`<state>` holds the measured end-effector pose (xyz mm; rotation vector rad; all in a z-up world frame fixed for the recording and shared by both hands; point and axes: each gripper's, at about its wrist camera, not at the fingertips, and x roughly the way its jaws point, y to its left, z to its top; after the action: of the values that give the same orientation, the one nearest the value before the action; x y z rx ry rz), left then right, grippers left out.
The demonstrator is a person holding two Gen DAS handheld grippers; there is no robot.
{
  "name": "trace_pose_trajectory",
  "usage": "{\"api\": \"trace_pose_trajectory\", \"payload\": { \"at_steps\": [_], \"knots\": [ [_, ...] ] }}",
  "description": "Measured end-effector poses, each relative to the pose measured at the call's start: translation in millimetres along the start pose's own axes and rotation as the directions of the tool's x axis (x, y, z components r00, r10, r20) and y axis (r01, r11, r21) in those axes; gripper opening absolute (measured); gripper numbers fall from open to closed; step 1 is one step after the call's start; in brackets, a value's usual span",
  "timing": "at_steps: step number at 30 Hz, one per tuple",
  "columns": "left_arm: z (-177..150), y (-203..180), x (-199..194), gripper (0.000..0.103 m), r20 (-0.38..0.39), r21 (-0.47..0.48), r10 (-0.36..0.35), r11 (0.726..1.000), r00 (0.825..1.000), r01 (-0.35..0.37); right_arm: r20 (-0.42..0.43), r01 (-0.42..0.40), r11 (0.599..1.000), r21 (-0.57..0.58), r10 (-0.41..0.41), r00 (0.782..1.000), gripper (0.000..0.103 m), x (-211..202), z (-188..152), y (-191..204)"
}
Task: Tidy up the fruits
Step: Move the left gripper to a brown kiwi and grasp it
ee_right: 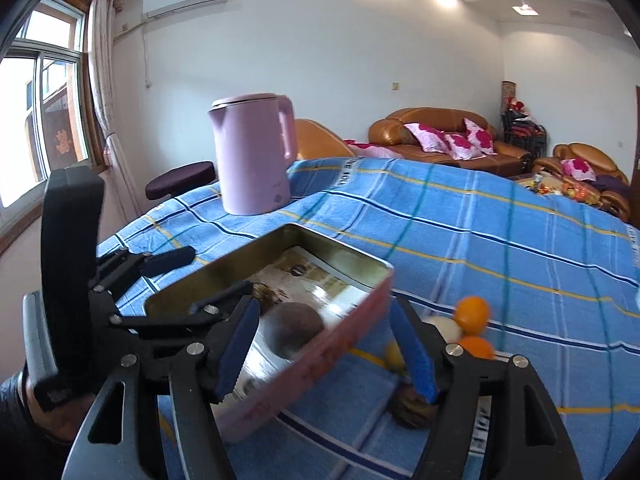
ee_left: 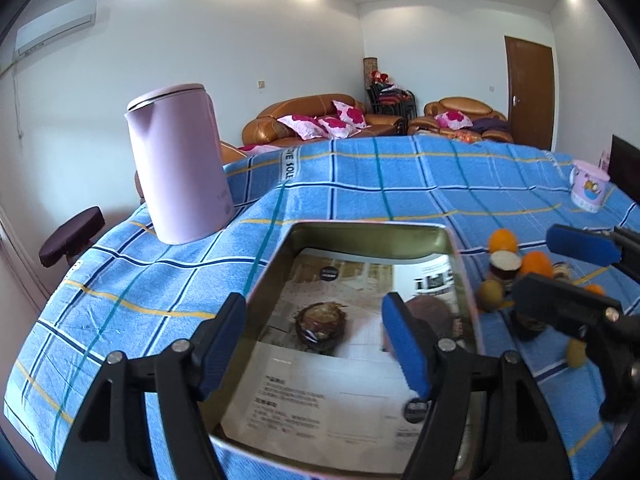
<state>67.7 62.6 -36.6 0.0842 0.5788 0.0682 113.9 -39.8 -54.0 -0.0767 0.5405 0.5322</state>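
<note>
A metal tin [ee_left: 372, 232] lined with printed paper lies on the blue checked cloth; its outer wall is pink [ee_right: 320, 364]. Inside it rest a dark brown flattish fruit [ee_left: 320, 326] and a round brown fruit [ee_left: 430, 312] [ee_right: 294, 326]. My left gripper [ee_left: 314, 344] hangs open over the tin, nothing between its blue pads. My right gripper [ee_right: 326, 352] is open above the tin's right wall, also seen from the left wrist [ee_left: 538, 264]. Right of the tin sits a pile of fruit: two oranges [ee_right: 473, 314] [ee_right: 478, 348], a pale cut fruit [ee_left: 506, 264], yellow ones [ee_left: 491, 292] and a dark one [ee_right: 412, 404].
A pink electric kettle [ee_left: 180, 164] [ee_right: 256, 156] stands on the cloth behind the tin to the left. A pink patterned cup [ee_left: 588, 190] sits far right. A dark stool [ee_left: 70, 236] stands beyond the table's left edge. Sofas line the far wall.
</note>
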Motion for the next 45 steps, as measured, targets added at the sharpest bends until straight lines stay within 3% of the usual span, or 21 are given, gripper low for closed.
{"api": "trace_pose_trajectory", "payload": {
  "at_steps": [6,13,23,26,30,34,37,39,45],
  "knots": [
    [-4.8,-26.5,-26.7,0.073,0.032,-0.013,-0.072,0.997,0.997,0.073,0.009,0.094,0.993,0.071,-0.095,0.995,0.070,-45.8,-24.0,-35.0],
    [-11.7,-82.8,-49.5,0.073,0.031,0.056,-0.190,0.981,0.981,0.188,0.021,0.217,0.967,0.134,-0.222,0.975,0.071,-87.6,-58.5,-67.4],
    [-21.7,-153.7,-38.0,0.072,-0.077,0.144,-0.300,0.940,0.951,0.308,-0.018,0.277,0.937,0.213,-0.280,0.960,0.073,-93.8,-91.2,-100.6],
    [-23.9,-165.3,-29.2,0.058,-0.125,0.152,-0.324,0.928,0.938,0.341,-0.021,0.289,0.926,0.243,-0.293,0.956,0.073,-94.8,-95.2,-109.7],
    [-25.8,-174.8,-15.5,0.053,-0.182,0.145,-0.348,0.916,0.920,0.375,-0.021,0.301,0.917,0.261,-0.306,0.952,0.073,-96.5,-96.3,-116.9],
    [-29.9,-179.4,-7.5,0.028,-0.236,0.142,-0.376,0.899,0.896,0.415,-0.024,0.302,0.916,0.264,-0.307,0.951,0.073,-95.7,-97.0,-118.4],
    [-29.7,-175.8,-5.8,0.027,-0.246,0.117,-0.404,0.890,0.881,0.440,-0.027,0.298,0.920,0.253,-0.301,0.953,0.073,-91.4,-93.8,-115.8],
    [-27.3,-171.6,-7.1,0.027,-0.230,0.114,-0.402,0.893,0.886,0.435,-0.029,0.298,0.924,0.240,-0.300,0.953,0.073,-87.3,-89.7,-113.3],
    [-10.1,-149.6,-8.0,0.027,-0.140,0.109,-0.342,0.927,0.929,0.358,-0.064,0.315,0.931,0.186,-0.309,0.949,0.073,-66.8,-73.3,-105.9]
  ]
}}
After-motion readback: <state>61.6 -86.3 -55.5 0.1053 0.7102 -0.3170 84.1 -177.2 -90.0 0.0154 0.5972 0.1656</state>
